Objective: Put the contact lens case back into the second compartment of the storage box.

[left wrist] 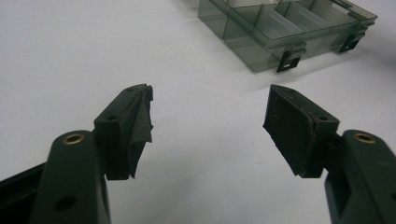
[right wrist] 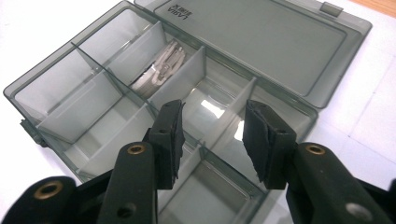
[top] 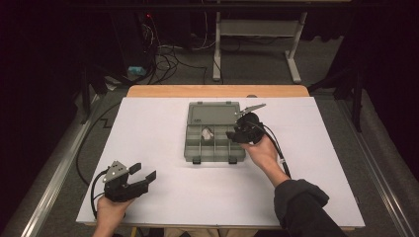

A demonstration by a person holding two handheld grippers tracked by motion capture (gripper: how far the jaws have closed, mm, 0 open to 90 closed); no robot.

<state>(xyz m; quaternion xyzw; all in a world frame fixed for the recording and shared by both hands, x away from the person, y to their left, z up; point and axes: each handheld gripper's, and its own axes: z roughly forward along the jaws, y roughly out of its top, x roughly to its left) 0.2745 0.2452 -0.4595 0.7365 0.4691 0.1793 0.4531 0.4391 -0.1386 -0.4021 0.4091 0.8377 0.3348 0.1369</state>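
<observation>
Sitting open near the tabletop's far edge, a grey compartment box holds a small metal part. Above its right side hovers the right gripper, jaws half spread, empty. Near the front left corner, the left gripper rests wide open over bare tabletop.

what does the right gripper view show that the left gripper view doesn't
Right gripper view: the open lid laid back flat, with small lettering near its edge, and a silvery metal piece lying in one compartment, seen past the right gripper, whose jaws stand apart with nothing between them.

Left gripper view: the box's two front latches, and the left gripper, jaws wide apart over bare white table.

Both: the grey see-through compartment box with its dividers, on the white surface.
</observation>
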